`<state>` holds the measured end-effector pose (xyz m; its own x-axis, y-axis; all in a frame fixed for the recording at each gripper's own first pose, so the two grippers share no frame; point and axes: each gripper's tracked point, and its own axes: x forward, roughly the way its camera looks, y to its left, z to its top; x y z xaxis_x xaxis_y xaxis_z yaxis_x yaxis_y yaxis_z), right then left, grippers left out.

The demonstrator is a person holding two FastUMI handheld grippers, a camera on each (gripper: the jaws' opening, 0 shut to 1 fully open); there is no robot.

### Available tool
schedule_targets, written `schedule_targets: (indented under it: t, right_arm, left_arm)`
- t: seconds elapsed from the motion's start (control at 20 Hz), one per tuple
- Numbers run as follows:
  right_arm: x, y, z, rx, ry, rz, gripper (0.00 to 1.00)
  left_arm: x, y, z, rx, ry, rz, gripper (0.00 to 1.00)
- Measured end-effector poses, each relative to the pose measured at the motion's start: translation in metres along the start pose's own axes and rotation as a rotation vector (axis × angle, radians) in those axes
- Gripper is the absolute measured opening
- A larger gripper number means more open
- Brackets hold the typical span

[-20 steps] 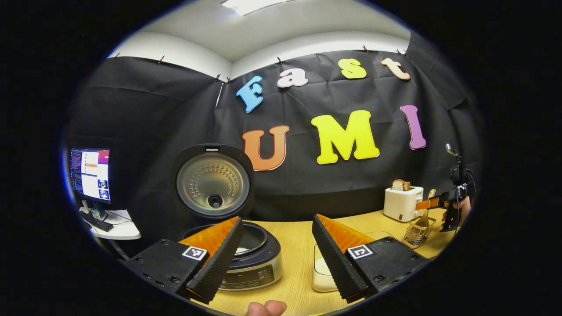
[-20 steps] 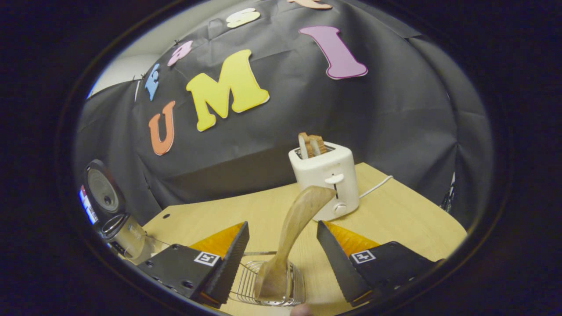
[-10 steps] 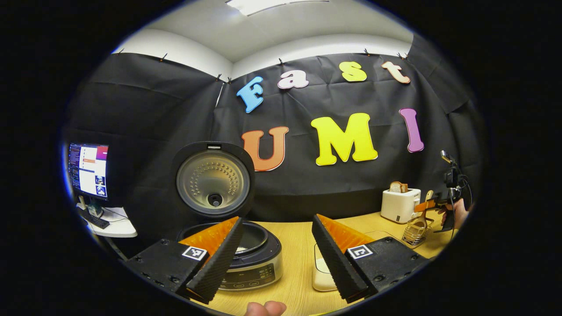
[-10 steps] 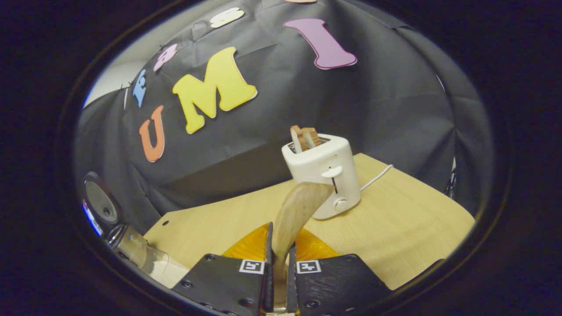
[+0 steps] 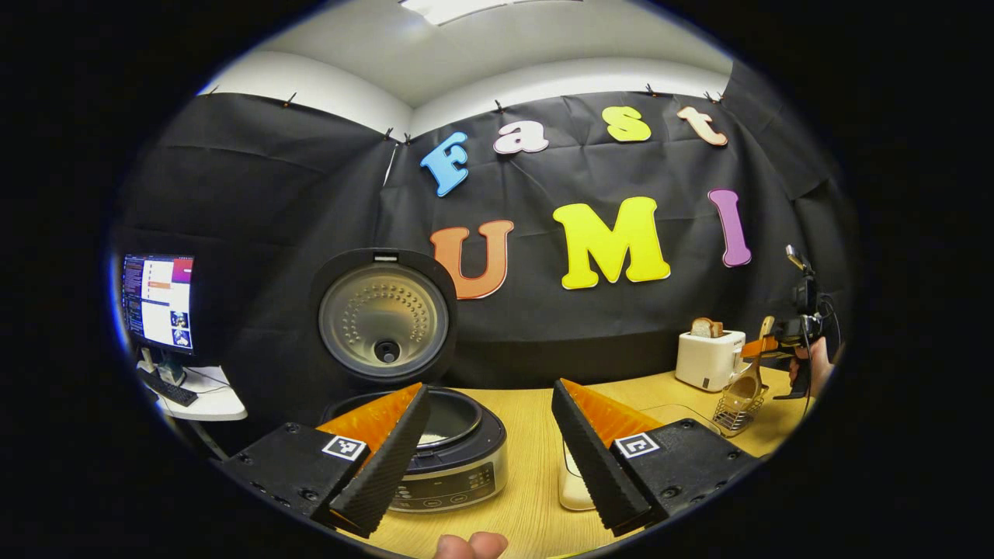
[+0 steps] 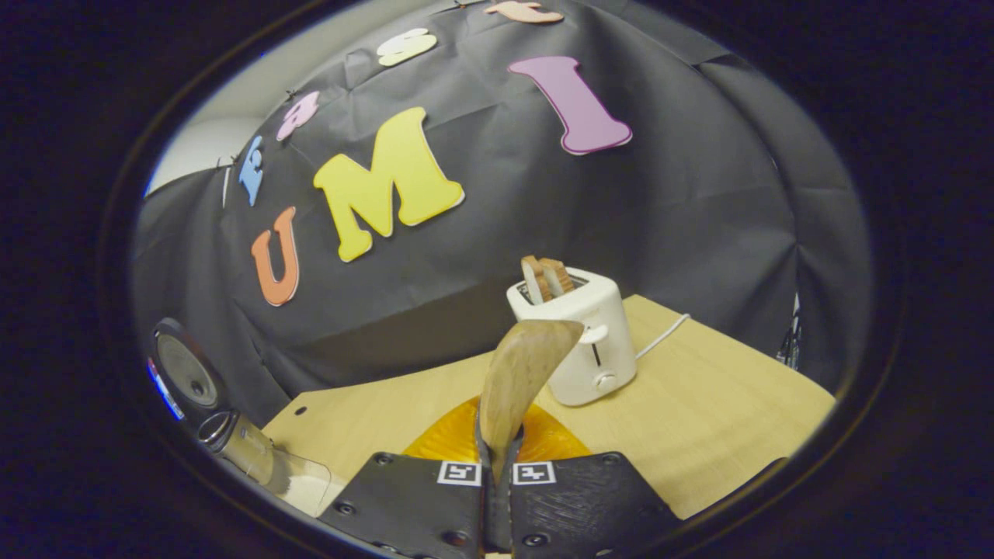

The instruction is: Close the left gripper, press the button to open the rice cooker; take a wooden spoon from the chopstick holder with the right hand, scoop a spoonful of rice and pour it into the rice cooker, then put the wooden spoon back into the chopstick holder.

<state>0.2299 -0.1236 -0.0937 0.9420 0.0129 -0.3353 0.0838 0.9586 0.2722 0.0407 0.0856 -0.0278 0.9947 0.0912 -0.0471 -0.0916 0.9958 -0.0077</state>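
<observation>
The rice cooker [image 5: 454,458] stands open on the wooden table, its round lid [image 5: 384,314] upright. My left gripper [image 5: 489,508] hovers open in front of it, holding nothing. At the far right of the left gripper view, my right gripper [image 5: 769,345] holds the wooden spoon [image 5: 747,382], whose bowl hangs just above the wire chopstick holder [image 5: 734,413]. In the right gripper view the right gripper [image 6: 497,466] is shut on the wooden spoon [image 6: 519,376], which sticks up between its fingers. The rice container [image 5: 573,487] sits right of the cooker, partly hidden by a finger.
A white toaster [image 6: 582,345] with bread slices stands near the back wall, its cord trailing right. The cooker [image 6: 233,446] and rice container [image 6: 307,481] lie at the lower left of the right gripper view. A monitor [image 5: 159,303] sits on a side desk at the left.
The right gripper went from open around the spoon's handle to shut on it, then rose, lifting the spoon up from the chopstick holder. The left gripper has stayed open and nearly unmoved.
</observation>
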Motion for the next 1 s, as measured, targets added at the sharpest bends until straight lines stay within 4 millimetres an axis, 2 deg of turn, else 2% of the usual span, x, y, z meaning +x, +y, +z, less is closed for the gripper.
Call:
schedule_targets:
  t: [0.15, 0.25, 0.4, 0.5, 0.65, 0.75, 0.85, 1.0]
  right_arm:
    - [-0.017, 0.01, 0.027, -0.05, -0.074, -0.028, 0.0]
    - [-0.032, 0.026, 0.046, -0.081, -0.122, -0.029, 0.0]
    - [-0.056, 0.073, 0.066, -0.135, -0.184, 0.005, 0.0]
    - [-0.067, 0.116, 0.067, -0.164, -0.198, 0.052, 0.0]
    - [-0.069, 0.173, 0.048, -0.195, -0.169, 0.111, 0.0]
    - [-0.068, 0.205, 0.023, -0.205, -0.128, 0.147, 0.0]
    - [-0.064, 0.225, -0.007, -0.241, -0.087, 0.153, 0.0]
    - [-0.053, 0.234, -0.045, -0.318, -0.053, 0.113, 0.0]
  left_arm:
    - [-0.003, 0.004, 0.006, -0.002, -0.013, -0.002, 1.0]
    - [-0.007, 0.007, 0.009, -0.016, -0.019, -0.005, 1.0]
    - [-0.01, 0.011, 0.009, -0.011, -0.006, -0.016, 1.0]
    - [-0.012, 0.02, 0.012, 0.012, -0.016, -0.001, 1.0]
    - [-0.014, 0.029, 0.009, 0.002, -0.001, 0.022, 1.0]
    - [-0.015, 0.03, 0.01, -0.011, 0.0, 0.012, 1.0]
    - [-0.018, 0.041, 0.012, 0.001, -0.002, 0.024, 1.0]
    - [-0.023, 0.051, 0.014, -0.007, 0.004, 0.041, 1.0]
